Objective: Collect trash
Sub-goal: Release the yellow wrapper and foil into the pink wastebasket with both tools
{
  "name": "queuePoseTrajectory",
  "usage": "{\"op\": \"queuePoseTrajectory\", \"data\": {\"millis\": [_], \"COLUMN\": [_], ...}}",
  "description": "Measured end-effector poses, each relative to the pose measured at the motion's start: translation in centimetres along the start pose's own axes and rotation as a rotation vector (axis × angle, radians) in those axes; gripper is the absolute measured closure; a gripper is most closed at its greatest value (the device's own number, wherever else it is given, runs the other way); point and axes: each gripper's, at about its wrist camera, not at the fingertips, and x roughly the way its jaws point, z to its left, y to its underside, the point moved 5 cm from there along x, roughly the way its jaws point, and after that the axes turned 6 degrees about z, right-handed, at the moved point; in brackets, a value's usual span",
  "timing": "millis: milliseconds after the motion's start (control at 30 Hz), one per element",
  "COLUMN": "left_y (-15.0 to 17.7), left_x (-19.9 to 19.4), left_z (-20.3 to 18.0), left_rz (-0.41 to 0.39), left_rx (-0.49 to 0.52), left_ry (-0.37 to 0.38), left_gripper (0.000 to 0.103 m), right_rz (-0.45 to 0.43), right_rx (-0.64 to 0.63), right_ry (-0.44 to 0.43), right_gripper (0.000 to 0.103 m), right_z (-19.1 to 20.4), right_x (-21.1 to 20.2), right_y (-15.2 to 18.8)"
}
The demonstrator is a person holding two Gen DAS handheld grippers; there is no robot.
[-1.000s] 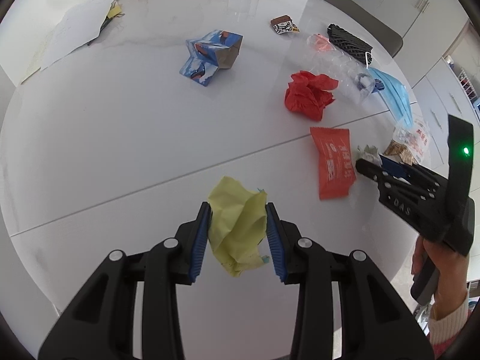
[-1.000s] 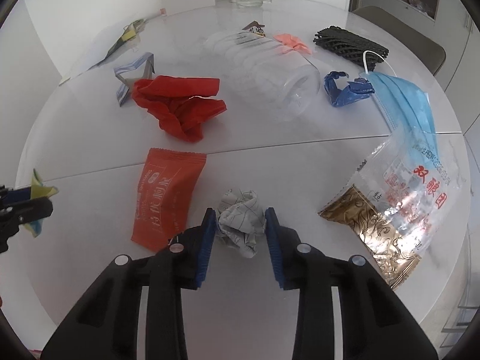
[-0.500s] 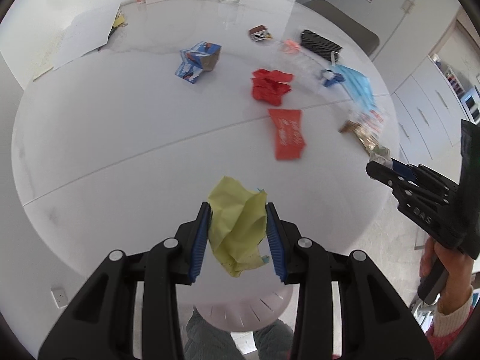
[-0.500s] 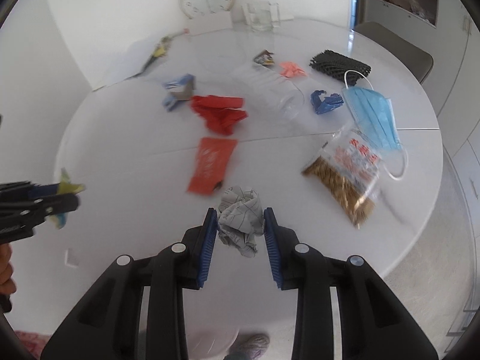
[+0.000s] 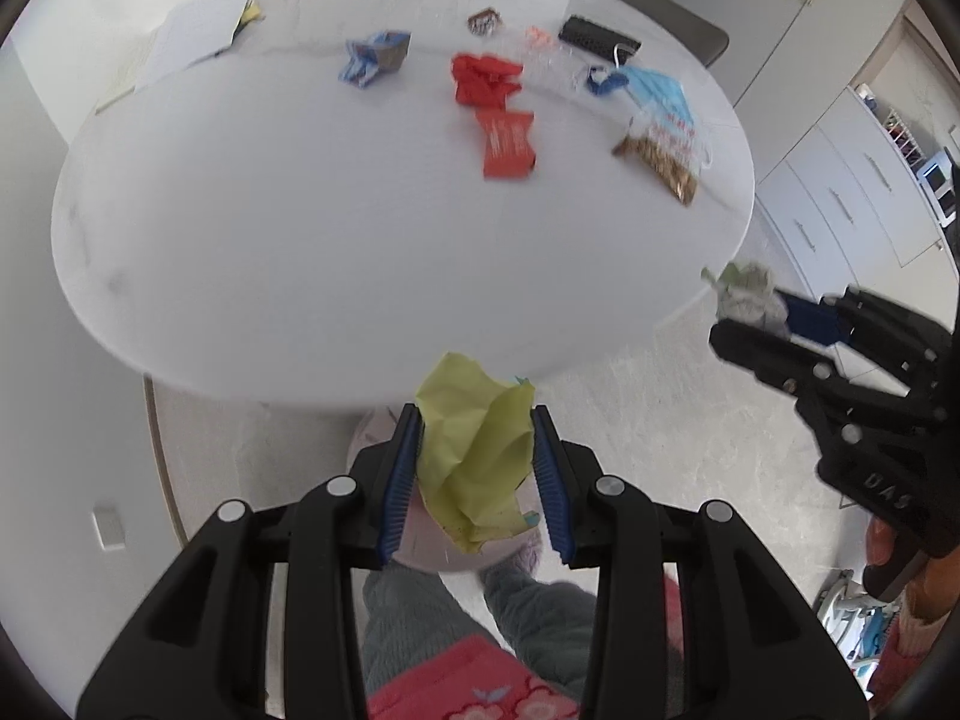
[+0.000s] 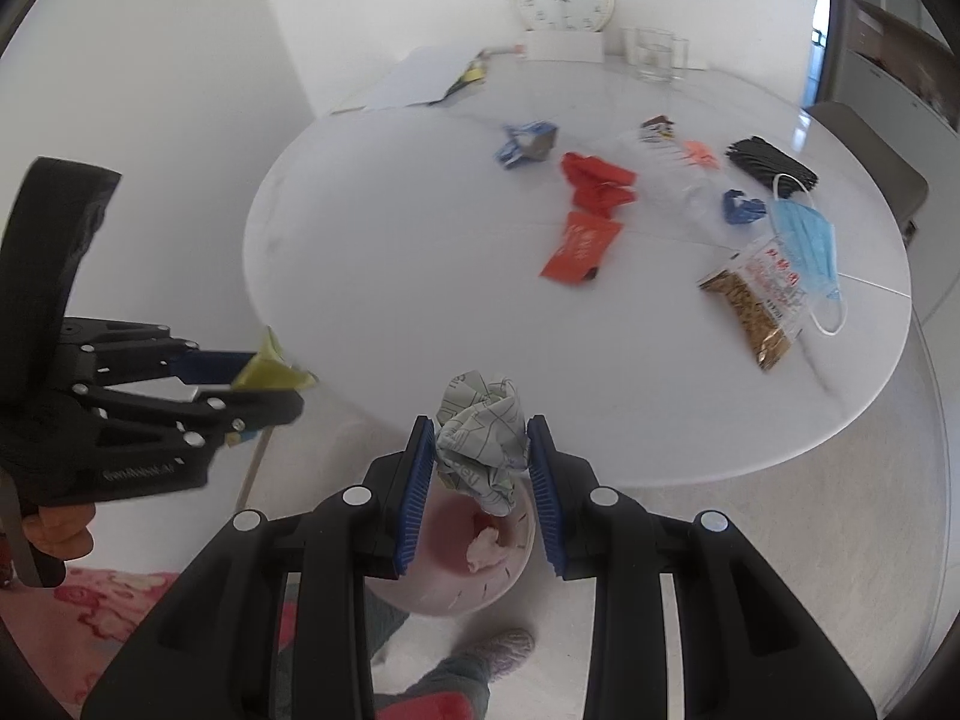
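My left gripper (image 5: pixel 475 480) is shut on a crumpled yellow paper (image 5: pixel 474 456), held off the near edge of the round white table (image 5: pixel 300 240). My right gripper (image 6: pixel 480 474) is shut on a grey crumpled paper ball (image 6: pixel 483 438), above a pink bin (image 6: pixel 462 564) on the floor with some trash inside. The bin also shows partly behind the yellow paper in the left wrist view (image 5: pixel 414 534). Each gripper shows in the other's view: the right one (image 5: pixel 750 324), the left one (image 6: pixel 264 384).
On the table lie a red crumpled bag (image 5: pixel 483 78), an orange-red sachet (image 5: pixel 507 141), a snack bag (image 5: pixel 663 147), a blue face mask (image 5: pixel 657 90), a blue carton (image 5: pixel 372 54) and a black mesh piece (image 5: pixel 594 36). The person's legs stand below (image 5: pixel 432 618).
Both grippers have pulled back and up from the table with their papers; they now hang beyond its near edge, over the floor and the pink bin.
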Motion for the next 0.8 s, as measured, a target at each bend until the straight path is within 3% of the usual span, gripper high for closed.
{"op": "queuePoseTrajectory", "data": {"millis": [233,300,367,433,667,800], "left_y": [3.0,3.4,3.5,3.6,3.6,3.7], "left_x": [2.4,2.4,2.1,1.4,0.0,-0.5], "left_z": [0.1,0.0,0.0,0.0,1.0,1.9], "left_rz": [0.075,0.078,0.062,0.035,0.012,0.008], "left_rx": [-0.074,-0.084,-0.095,-0.102,-0.121,-0.134], "left_ry": [-0.005,-0.010,-0.027,-0.039,-0.078,-0.101], "left_gripper": [0.066,0.057,0.038,0.031,0.020,0.019], "right_rz": [0.017,0.020,0.025,0.028,0.036,0.047], "right_rx": [-0.026,-0.034,-0.046,-0.059,-0.101,-0.115], "right_ry": [-0.037,-0.045,-0.052,-0.058,-0.077,-0.089], "right_gripper": [0.070,0.070,0.070,0.070,0.070,0.069], "right_z": [0.7,0.9,1.1,1.4,2.7,3.5], "right_x": [-0.2,-0.3,-0.3,-0.4,-0.3,-0.1], "right_y": [1.4,1.7,1.8,1.9,1.9,2.3]}}
